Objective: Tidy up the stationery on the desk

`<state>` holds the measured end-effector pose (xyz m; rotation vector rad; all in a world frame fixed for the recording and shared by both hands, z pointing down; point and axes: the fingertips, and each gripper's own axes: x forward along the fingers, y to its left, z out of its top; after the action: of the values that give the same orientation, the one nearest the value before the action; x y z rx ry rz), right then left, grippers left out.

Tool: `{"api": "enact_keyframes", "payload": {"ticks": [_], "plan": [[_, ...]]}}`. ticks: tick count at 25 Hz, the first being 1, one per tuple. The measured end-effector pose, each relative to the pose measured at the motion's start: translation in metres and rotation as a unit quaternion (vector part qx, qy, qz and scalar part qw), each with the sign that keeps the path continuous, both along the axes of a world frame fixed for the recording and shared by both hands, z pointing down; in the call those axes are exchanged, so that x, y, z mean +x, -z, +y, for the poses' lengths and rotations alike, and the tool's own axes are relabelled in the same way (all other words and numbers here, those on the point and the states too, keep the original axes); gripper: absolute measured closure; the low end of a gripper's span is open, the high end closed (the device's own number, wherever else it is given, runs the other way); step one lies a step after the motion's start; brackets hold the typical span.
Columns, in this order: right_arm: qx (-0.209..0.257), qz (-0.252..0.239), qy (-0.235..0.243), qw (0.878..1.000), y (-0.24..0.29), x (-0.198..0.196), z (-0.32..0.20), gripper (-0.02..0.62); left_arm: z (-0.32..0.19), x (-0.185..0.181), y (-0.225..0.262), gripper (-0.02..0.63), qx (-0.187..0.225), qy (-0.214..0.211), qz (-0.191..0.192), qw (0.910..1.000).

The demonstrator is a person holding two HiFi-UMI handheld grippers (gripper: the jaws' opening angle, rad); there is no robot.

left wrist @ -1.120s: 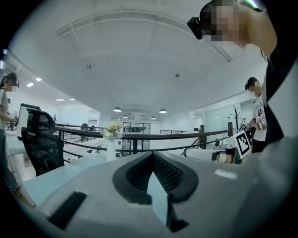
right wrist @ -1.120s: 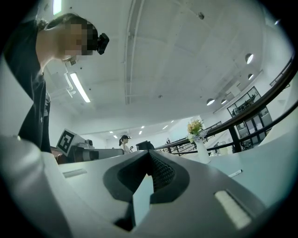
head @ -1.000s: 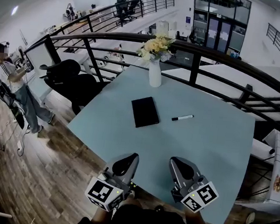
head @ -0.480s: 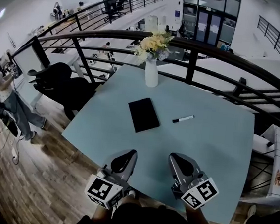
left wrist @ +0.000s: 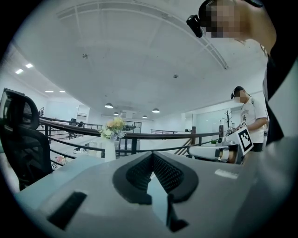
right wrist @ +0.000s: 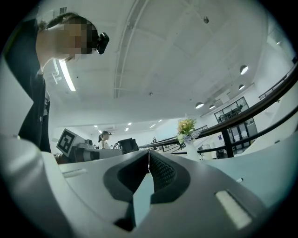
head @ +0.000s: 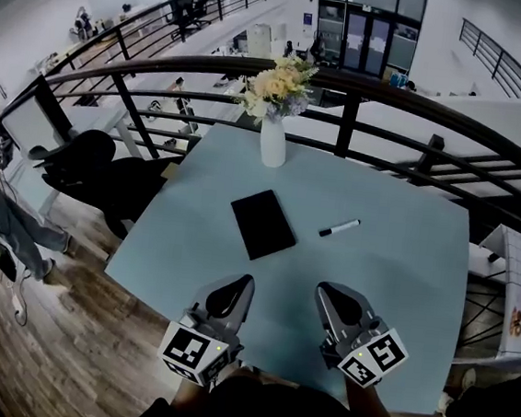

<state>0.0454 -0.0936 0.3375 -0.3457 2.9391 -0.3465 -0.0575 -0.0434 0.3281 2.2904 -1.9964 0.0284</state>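
two grippers, both closed up with nothing in them, that's what my feeds show. the left gripper (head: 236, 288) has its ribbed pads pressed together at the tips and there's nothing between them. the right gripper (head: 330, 296) is the same deal, jaws together and empty. they sit side by side, a little apart, over the near edge of the pale blue desk (head: 402, 273), both pointing away from me across it. each one shows its cube with the square markers down at the bottom of the head view

going out from there, the black notebook (head: 263, 224) lies flat around the middle of the desk, turned a bit diagonal, well ahead of the left gripper. the marker pen (head: 339, 227), white body with a black cap, lies just to the right of the notebook with a gap between them, ahead of the right gripper. neither gripper is touching either one

further back, a white vase (head: 272, 141) with yellow and white flowers (head: 276, 82) stands upright near the far edge of the desk. right behind that runs a dark curved railing (head: 344, 119), and off the left side of the desk there's a black office chair (head: 86, 152) on the wood floor
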Motion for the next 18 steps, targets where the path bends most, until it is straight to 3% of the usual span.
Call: {"api": "enact_keyframes", "payload": {"ticks": [18], "plan": [[0.003,0.034,-0.073,0.997,-0.005,-0.080,-0.025,0.592,-0.037,-0.097,-0.009,0.615,-0.010,-0.054,0.015,0.9984]]}}
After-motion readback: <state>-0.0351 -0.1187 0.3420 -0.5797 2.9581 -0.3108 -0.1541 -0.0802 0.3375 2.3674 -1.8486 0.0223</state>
